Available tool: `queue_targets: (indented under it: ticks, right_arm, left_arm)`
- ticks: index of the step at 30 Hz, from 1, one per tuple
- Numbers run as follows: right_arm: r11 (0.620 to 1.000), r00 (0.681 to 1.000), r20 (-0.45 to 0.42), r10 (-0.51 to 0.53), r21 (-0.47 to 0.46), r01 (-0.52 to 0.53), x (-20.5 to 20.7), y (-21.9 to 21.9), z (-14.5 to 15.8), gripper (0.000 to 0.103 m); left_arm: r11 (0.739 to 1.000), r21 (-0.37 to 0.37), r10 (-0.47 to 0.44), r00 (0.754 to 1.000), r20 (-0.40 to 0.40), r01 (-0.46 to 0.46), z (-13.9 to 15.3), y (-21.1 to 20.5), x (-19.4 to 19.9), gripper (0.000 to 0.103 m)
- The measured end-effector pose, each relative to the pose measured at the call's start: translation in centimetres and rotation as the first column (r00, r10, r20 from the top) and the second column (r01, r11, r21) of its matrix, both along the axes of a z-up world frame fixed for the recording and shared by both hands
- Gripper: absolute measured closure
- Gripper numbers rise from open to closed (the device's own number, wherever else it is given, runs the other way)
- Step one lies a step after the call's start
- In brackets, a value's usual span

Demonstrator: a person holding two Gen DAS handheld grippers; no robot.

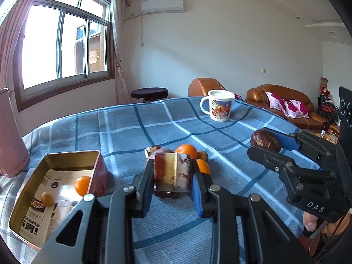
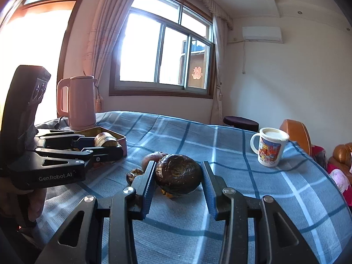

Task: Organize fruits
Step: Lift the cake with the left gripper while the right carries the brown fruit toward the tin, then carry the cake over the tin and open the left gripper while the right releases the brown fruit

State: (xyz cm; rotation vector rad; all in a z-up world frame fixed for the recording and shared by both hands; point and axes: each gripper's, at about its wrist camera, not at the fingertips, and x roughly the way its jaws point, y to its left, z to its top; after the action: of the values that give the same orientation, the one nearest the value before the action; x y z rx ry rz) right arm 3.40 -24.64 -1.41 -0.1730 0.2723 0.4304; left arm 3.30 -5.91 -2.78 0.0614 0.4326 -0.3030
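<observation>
My left gripper is shut on a cut piece of purple fruit with pale flesh, held above the checked cloth. It also shows in the right wrist view, by the tin. My right gripper is shut on a dark brown round fruit, which also shows in the left wrist view. A small pile of oranges and other fruit lies behind the left gripper. An open metal tin to the left holds an orange and a small yellow fruit.
A white printed mug stands at the far side of the blue checked tablecloth. A pink kettle stands at the left, behind the tin. A brown sofa and a stool are beyond the table.
</observation>
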Motion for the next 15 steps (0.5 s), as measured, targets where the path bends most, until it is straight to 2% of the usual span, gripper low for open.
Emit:
queue_targets:
  ticks: [15]
  right_arm:
    - [0.996,0.997,0.005,0.081,-0.038,-0.080,0.9,3.5,1.5,0.061]
  left_arm:
    - [0.998,-0.028,0.050,0.999,0.005,-0.050,0.4,2.8,-0.2,0.072]
